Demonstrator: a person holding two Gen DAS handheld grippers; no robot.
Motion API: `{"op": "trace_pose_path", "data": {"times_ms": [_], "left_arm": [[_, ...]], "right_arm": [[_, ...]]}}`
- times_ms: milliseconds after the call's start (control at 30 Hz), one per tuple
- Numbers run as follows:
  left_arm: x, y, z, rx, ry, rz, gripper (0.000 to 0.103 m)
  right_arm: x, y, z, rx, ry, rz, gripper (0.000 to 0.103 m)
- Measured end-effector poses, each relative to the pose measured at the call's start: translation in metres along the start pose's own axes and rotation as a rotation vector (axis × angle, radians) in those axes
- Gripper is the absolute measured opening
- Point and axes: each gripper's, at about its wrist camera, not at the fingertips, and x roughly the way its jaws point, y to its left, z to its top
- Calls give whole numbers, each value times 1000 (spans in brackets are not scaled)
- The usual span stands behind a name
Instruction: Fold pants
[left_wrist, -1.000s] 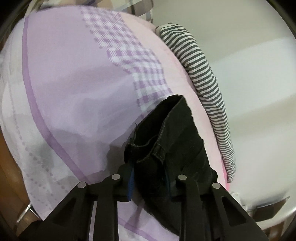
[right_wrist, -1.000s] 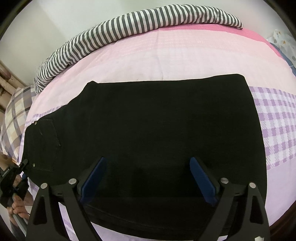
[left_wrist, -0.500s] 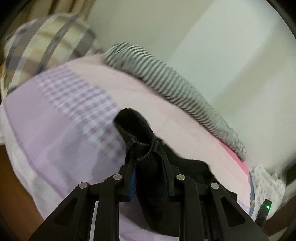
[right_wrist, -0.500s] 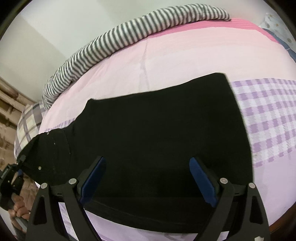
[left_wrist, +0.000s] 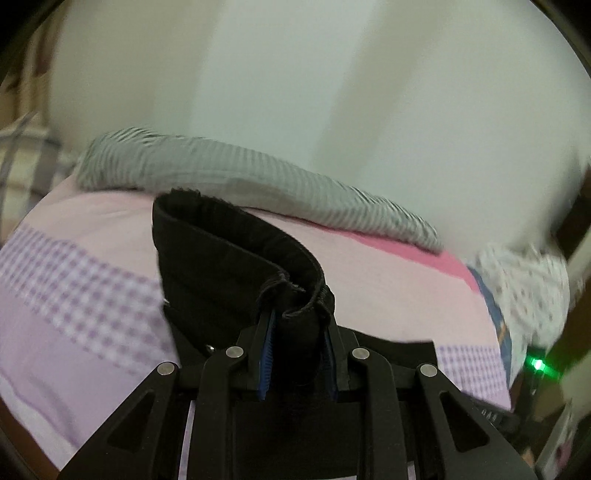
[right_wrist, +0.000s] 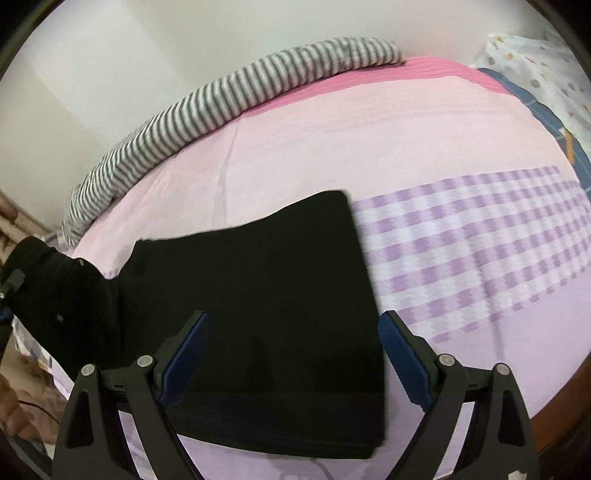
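Left tongs (left_wrist: 297, 347) are clamped on the waistband of the black pants (right_wrist: 258, 314) (lifted off the bed (right_wrist: 369, 147)), while the right tongs (right_wrist: 291, 354) hang wide open over the flat part.

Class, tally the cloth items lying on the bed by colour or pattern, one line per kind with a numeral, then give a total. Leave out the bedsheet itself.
Black: 1, the pants, one end clamped in the left hand-held gripper
Grey-and-white striped: 1, the blanket along the wall side
White with dots: 1, the cloth at the far corner
Total: 3
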Motion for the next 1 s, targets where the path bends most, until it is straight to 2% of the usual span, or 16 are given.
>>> {"op": "trace_pose_path", "data": {"times_ms": [233, 367, 467, 567, 833, 1000], "left_arm": [[35, -72, -29, 150, 87, -77, 23], [59, -108, -55, 233, 176, -118, 23], [76, -125, -77, 279, 248, -113, 23], [89, -134, -98, 341, 273, -77, 23], [98, -143, -109, 411, 278, -47, 26], [95, -141, -105, 394, 291, -71, 31]], "right_arm": [[-14, -40, 4, 108, -41, 10, 91], [-15, -51, 8, 153, -50, 36, 91], [-16, -52, 9, 154, -56, 46, 91], [-18, -53, 9, 155, -65, 47, 91], [-14, -50, 8, 133, -60, 27, 91], [-15, -45, 7, 106, -65, 21, 91]]}}
